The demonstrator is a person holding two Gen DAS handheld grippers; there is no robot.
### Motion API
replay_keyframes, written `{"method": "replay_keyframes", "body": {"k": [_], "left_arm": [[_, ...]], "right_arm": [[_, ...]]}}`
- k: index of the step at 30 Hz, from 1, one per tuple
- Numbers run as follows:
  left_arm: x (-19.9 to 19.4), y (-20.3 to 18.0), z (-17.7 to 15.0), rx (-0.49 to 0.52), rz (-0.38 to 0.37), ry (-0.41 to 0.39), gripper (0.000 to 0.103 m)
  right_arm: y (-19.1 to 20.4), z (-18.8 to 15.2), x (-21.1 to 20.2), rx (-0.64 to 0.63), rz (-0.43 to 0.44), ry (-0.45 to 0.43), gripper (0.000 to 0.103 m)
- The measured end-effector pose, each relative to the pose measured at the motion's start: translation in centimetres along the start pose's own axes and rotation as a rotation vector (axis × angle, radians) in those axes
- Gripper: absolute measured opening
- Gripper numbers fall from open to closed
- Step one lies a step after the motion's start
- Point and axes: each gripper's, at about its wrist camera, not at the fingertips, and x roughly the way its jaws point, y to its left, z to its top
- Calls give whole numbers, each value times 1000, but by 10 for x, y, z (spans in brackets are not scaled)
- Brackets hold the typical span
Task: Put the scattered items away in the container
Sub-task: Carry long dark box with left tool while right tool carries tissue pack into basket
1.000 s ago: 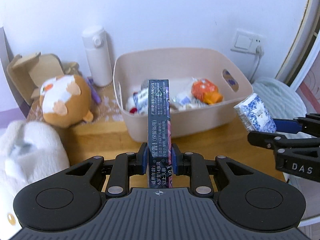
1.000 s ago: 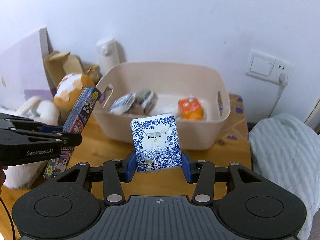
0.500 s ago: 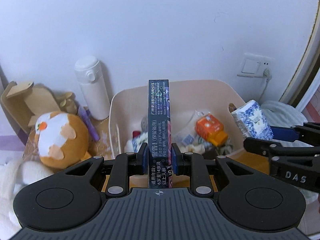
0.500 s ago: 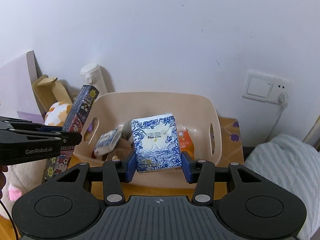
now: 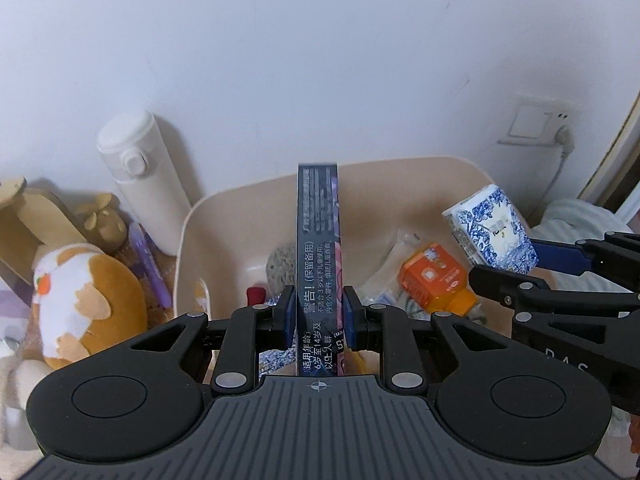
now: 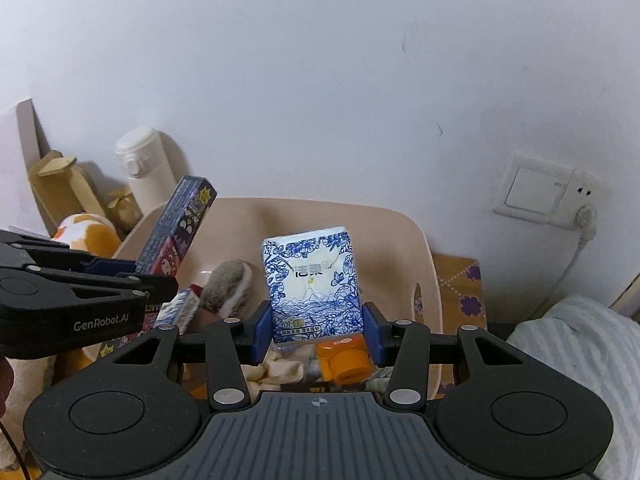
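Observation:
My left gripper is shut on a tall dark card box with printed text, held upright over the beige tub. My right gripper is shut on a blue-and-white tissue pack, also above the tub. The tissue pack and right gripper show at the right of the left wrist view. The card box and left gripper show at the left of the right wrist view. Inside the tub lie an orange bottle, a grey fuzzy item and several packets.
A white thermos stands left of the tub by the wall. An orange-and-white plush, a purple pen and cardboard pieces lie at the left. A wall socket and a striped cloth are at the right.
Both grippers have moved forward and higher with their items, from in front of the tub to over it. Both stay shut.

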Motion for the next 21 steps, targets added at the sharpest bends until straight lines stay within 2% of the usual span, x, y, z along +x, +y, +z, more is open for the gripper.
{"method": "replay_keyframes", "body": {"k": [7, 17, 18, 20, 21], "left_arm": [[30, 6, -2, -26, -3, 83, 23], [48, 9, -4, -22, 3, 113, 23], [47, 10, -4, -28, 3, 112, 25], [47, 12, -3, -38, -3, 108, 37], [46, 13, -3, -46, -5, 103, 49]], "right_arm": [[-4, -4, 32, 7, 5, 53, 44], [-2, -13, 55, 5, 5, 94, 46], [-3, -13, 56, 11, 2, 98, 51], [-5, -14, 55, 27, -3, 97, 60], [-5, -14, 53, 31, -4, 93, 62]]}}
